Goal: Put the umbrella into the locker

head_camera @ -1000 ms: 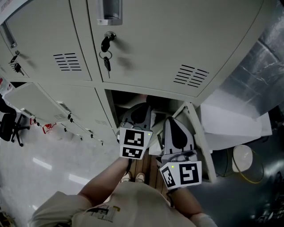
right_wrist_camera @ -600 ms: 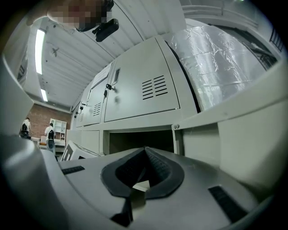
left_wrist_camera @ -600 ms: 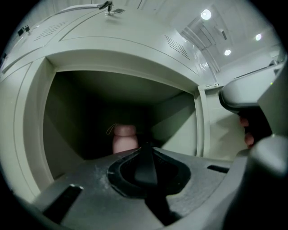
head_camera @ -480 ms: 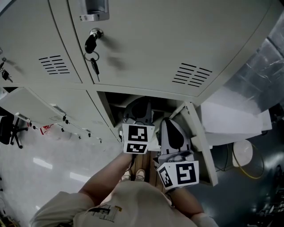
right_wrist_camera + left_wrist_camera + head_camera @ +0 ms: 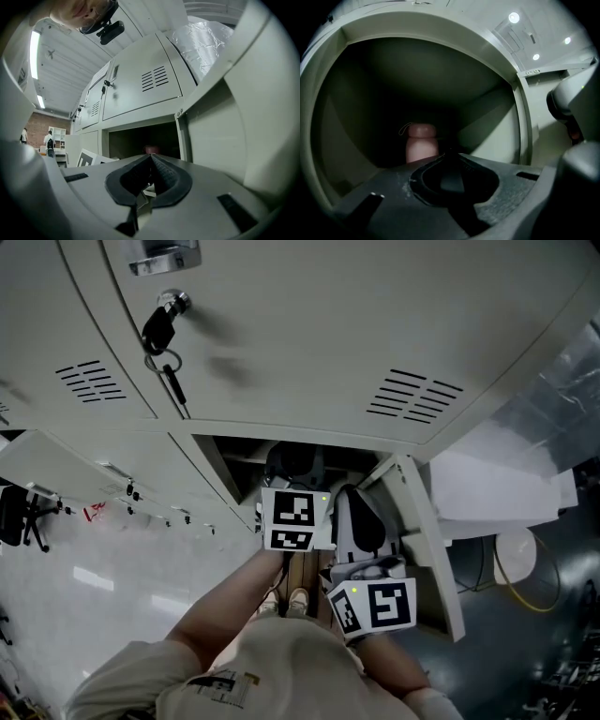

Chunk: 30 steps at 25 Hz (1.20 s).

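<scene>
Keys [image 5: 167,357] hang from the lock of the upper door [image 5: 309,324], up and to the left of the left tool [image 5: 292,463]. That left tool is poked nose-first into the open locker [image 5: 234,448] below. Its own camera pretty much only sees the dark inside, with the locker's pale rim [image 5: 417,23] curving around it. The left tool's [image 5: 450,152] pads meet at the tips, so it's closed and I don't see anything pinched in there.

The umbrella [image 5: 421,143] is a pink rolled-up thing with a thin loop cord on top. It's standing upright at the back of the locker, straight ahead of the left tool and a touch to its left, not touching it.

The right tool [image 5: 356,501] sits just beside the left one, a bit further out from the opening. From its own view, the right tool [image 5: 151,157] is also pressed closed at the tips and empty. There's a faint pinkish blob in the dark opening right past them, probably the same umbrella. The swung-open locker door [image 5: 427,540] is just to the right of that tool.
</scene>
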Available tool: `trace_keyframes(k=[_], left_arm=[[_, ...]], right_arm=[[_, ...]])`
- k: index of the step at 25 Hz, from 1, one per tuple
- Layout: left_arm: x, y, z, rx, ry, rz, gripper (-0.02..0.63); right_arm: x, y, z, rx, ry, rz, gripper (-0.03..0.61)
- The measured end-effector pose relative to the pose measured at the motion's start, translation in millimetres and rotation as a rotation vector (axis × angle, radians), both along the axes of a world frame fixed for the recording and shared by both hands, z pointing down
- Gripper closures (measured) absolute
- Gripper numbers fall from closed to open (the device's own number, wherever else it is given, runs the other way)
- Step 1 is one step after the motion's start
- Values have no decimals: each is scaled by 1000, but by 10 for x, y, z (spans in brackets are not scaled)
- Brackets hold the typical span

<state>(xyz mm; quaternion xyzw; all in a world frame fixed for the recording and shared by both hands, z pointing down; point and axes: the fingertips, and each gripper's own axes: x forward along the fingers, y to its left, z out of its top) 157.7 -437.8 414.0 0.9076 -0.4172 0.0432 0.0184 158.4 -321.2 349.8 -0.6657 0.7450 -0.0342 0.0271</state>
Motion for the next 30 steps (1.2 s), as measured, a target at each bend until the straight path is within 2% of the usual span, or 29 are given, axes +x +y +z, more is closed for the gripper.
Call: trace_keyframes(k=[11,18,30], left_arm=[[152,-117,115,16,-18,18,591],[196,-169,122,30,-52,21,591],[310,-155,189,16,-98,90,578]], right_arm=[[76,-99,319,-70,-45,16,571],[110,-106,442,-93,-22,37,571],[158,-66,650,-129,-45,90,571]])
